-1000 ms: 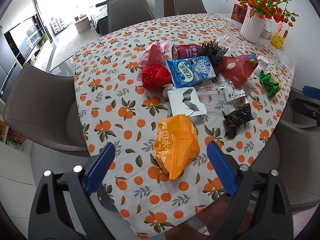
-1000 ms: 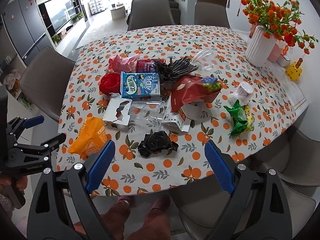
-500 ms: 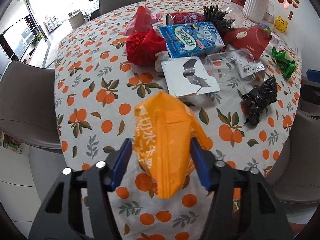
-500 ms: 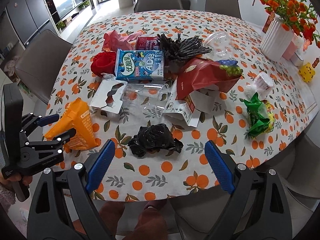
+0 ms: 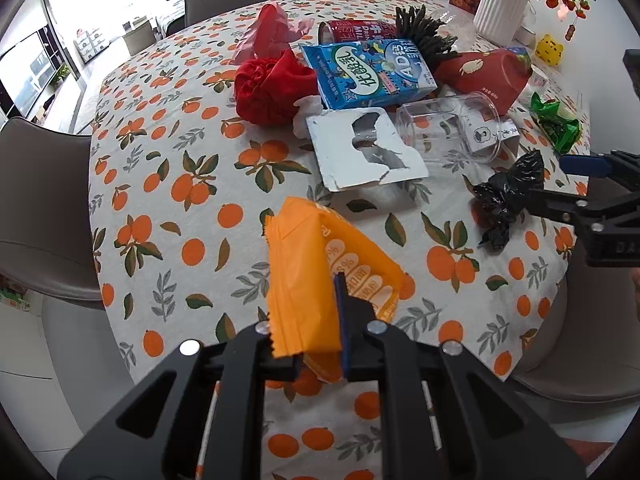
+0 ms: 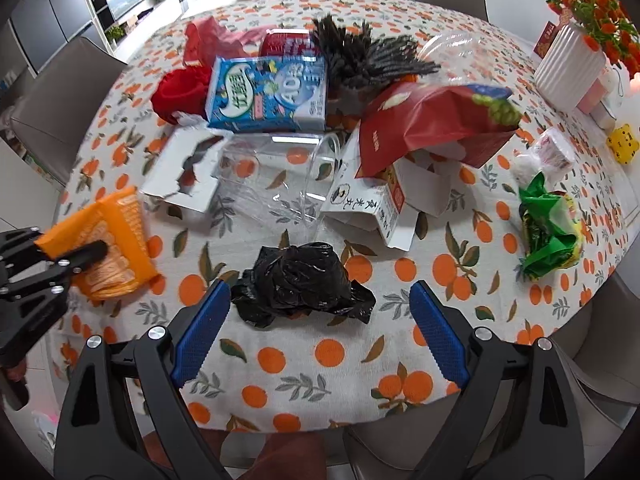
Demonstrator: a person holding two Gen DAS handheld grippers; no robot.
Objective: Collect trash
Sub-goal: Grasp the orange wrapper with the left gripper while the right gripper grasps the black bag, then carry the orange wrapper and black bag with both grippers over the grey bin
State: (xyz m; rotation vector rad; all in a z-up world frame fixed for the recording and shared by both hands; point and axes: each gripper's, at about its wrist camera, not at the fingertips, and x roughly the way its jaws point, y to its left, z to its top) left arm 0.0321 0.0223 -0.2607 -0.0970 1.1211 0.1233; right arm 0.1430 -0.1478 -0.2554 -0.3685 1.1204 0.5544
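Note:
My left gripper (image 5: 316, 320) is shut on an orange snack wrapper (image 5: 320, 272) at the near left of the table; the wrapper also shows in the right wrist view (image 6: 108, 248). My right gripper (image 6: 320, 320) is open, its blue pads on either side of a crumpled black plastic bag (image 6: 304, 284), just short of it. The bag also shows in the left wrist view (image 5: 508, 196). Other trash lies behind: a blue milk carton (image 6: 268, 96), torn white card (image 6: 184, 168), clear plastic cup (image 6: 276, 176), red bag (image 6: 432, 120), green wrapper (image 6: 548, 228).
The table (image 6: 332, 364) has an orange-print cloth. A white vase with orange flowers (image 6: 568, 64) stands at the far right. A red crumpled bag (image 5: 272, 88), a red can (image 5: 356, 32) and dark sticks (image 6: 368, 56) lie at the back. Grey chairs (image 5: 36, 200) surround the table.
My left gripper has closed on the orange wrapper. My right gripper has moved forward and down to straddle the black bag.

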